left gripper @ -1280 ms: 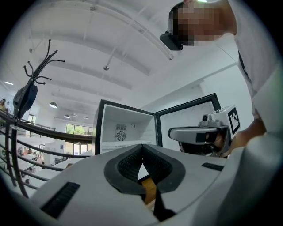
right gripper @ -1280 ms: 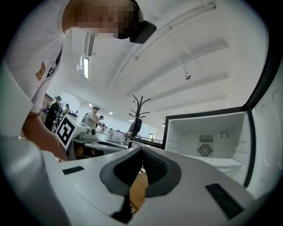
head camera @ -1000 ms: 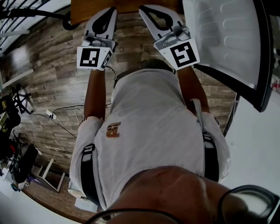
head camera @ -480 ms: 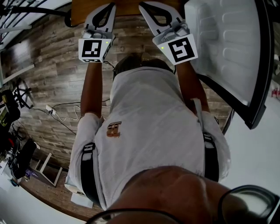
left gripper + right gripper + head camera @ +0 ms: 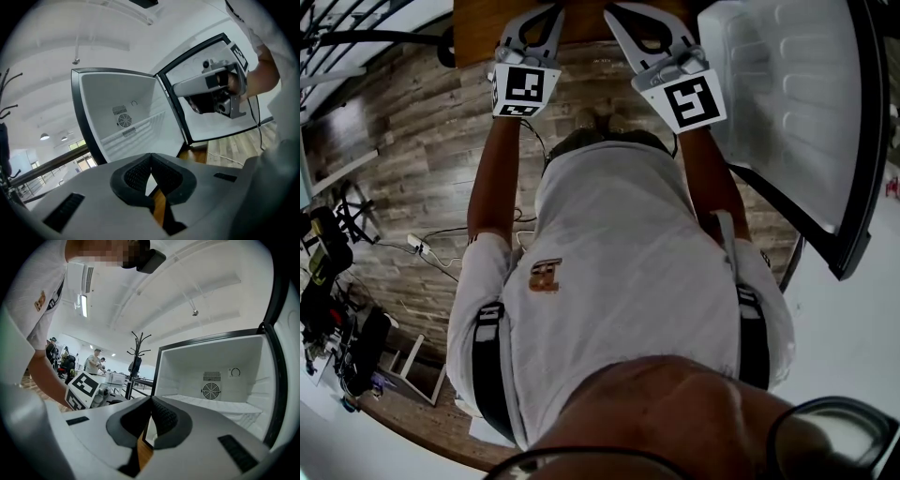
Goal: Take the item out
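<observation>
Head view: both arms stretched straight forward, left claw (image 5: pixel 539 17) and right claw (image 5: pixel 630 17) side by side, fridge door (image 5: pixel 787 94) open at right.
Left gripper view: left claw fully closed, empty, aimed at the open fridge (image 5: pixel 126 117).
Right gripper view: right claw closed, empty, facing the fridge shelf (image 5: pixel 211 401). Item can't be made out.

- A big open lab or shared workroom, not a home.
- In the head view, the wood-plank floor (image 5: pixel 403 141) carries a power strip (image 5: pixel 417 246) with loose cables at nine o'clock and heaped gear (image 5: pixel 333 328) at eight.
- In the right gripper view, people (image 5: pixel 95 362) stand among desks at nine o'clock, near a coat stand (image 5: pixel 138 350).
- A strip light (image 5: pixel 84 305) hangs from the high white ceiling (image 5: pixel 187 273) at eleven.
- A mini fridge (image 5: pixel 211 376) stands open at three.
</observation>
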Available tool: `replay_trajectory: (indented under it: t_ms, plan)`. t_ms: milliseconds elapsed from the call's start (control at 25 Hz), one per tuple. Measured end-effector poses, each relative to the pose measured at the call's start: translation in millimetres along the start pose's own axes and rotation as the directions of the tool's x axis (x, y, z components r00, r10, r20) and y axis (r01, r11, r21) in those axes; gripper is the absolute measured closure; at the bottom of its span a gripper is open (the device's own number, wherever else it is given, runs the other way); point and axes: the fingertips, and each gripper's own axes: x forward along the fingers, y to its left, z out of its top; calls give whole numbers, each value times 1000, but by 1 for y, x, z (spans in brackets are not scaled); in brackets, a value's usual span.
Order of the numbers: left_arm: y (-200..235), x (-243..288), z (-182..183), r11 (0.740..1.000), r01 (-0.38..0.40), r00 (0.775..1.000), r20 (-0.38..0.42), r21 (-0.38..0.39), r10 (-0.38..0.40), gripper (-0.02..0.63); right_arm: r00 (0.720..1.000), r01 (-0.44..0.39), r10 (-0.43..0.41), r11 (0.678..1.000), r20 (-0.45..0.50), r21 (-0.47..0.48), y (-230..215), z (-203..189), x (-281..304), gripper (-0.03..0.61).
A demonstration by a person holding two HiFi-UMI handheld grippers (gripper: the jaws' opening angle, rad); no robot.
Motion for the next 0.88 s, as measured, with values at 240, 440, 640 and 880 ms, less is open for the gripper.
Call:
replay_trajectory:
  t_ms: [240, 440, 640, 880]
  plan:
    - [-6, 23, -28, 992, 34, 995, -99, 123, -22, 594, 999, 18, -18, 1000, -30, -1, -4, -15, 1, 545]
    - [-14, 41, -55, 969, 69, 986, -164, 239, -30, 592, 998, 24, -24, 1000, -53, -12, -4, -29, 0, 545]
    - [-14, 59, -66, 931, 114, 977, -210, 348, -41, 569, 998, 29, -30, 1000, -64, -5, -9, -29, 4, 545]
    - [-29, 74, -95, 871, 177, 962, -267, 458, -56, 496, 996, 27, -28, 1000, -85, -11, -1, -45, -3, 545]
